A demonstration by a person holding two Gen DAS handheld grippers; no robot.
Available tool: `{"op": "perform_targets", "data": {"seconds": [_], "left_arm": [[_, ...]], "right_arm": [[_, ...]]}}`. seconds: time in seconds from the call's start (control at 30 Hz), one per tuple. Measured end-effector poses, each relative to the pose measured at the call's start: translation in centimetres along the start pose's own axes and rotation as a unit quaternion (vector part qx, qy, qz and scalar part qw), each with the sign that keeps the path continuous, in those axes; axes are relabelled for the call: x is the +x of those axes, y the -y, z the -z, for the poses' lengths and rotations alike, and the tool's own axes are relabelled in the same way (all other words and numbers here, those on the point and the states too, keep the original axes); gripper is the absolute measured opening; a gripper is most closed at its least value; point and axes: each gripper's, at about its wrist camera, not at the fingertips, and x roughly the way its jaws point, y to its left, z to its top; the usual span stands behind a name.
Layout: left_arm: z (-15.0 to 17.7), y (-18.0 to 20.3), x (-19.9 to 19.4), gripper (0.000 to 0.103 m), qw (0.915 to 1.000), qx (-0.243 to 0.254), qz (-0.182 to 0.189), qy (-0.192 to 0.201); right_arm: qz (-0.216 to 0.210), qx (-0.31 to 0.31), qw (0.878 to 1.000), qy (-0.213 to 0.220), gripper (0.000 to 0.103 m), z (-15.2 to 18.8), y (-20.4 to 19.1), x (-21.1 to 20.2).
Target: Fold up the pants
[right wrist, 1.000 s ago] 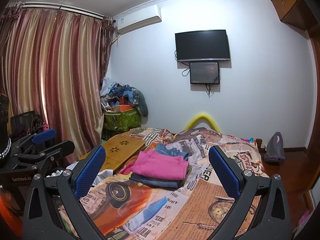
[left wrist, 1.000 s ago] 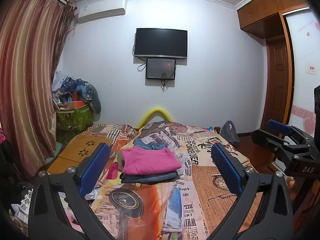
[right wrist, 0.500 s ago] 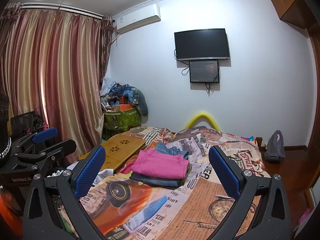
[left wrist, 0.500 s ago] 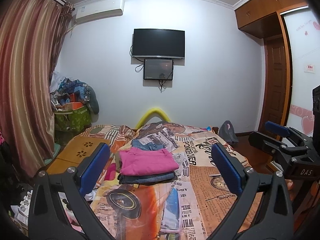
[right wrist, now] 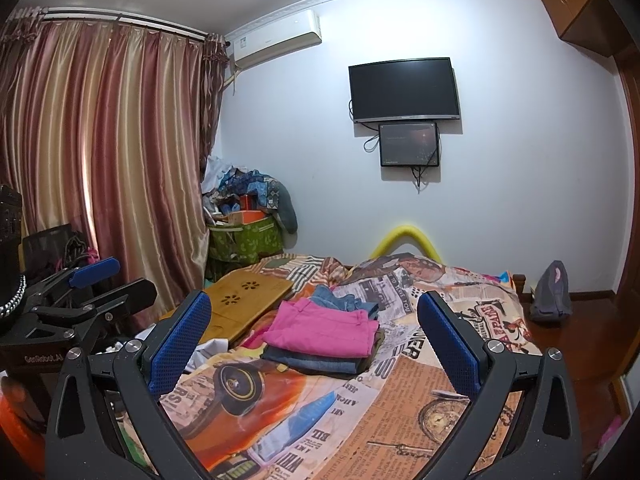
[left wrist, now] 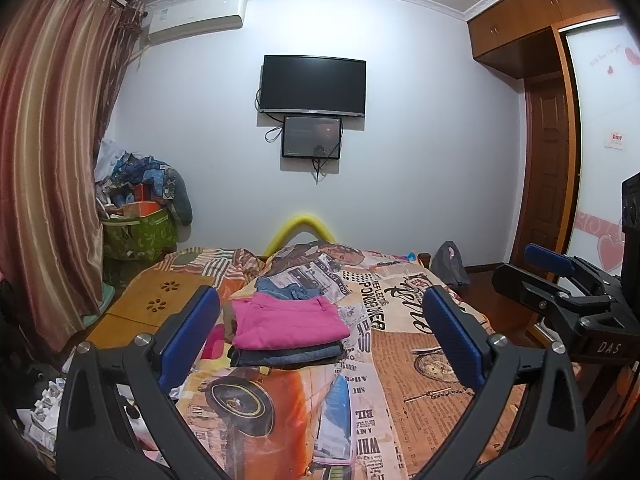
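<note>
Little has shifted over the last second: both views have drifted slightly, with the folded stack sitting a touch further left in the left wrist picture than before, and neither claw has closed or come nearer the clothes.

On the bed with the orange newspaper-and-car print bedspread [left wrist: 404, 364] lies a neat pile: bright pink folded cotton pants [left wrist: 286, 320] on top, a dark blue folded denim pair [left wrist: 286, 354] beneath, and a lighter blue crumpled denim garment [left wrist: 290, 290] just behind the pile. The square edges and the stacking suggest these pieces are already folded and were set toward the far left of the bed to keep the near part free as working room; whether the light denim piece behind is folded cannot be told.

The left claw [left wrist: 320, 330] has its blue pads spread wide and grips nothing; the pink pants appear between its fingers, toward the left pad, yet lie well beyond the tips, further up the bed. The right claw [right wrist: 314, 330] is likewise wide apart and bare, with the same pile [right wrist: 320, 330] framed between its fingers and again well ahead of them. Both are held level above the near end of the bed, side by side, which reads as a resting pose between folds.

A wooden lap tray with flower cut-outs [right wrist: 244, 300] lies left of the pile.
</note>
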Motion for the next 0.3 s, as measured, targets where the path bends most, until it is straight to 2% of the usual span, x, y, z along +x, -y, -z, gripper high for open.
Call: {"op": "perform_targets", "data": {"seconds": [0.3], "left_arm": [[-0.03, -0.02, 0.10, 0.103, 1.0000, -0.001, 0.002, 0.000]], "right_arm": [[-0.002, 0.004, 1.000, -0.002, 0.103, -0.17, -0.05, 0.08]]}}
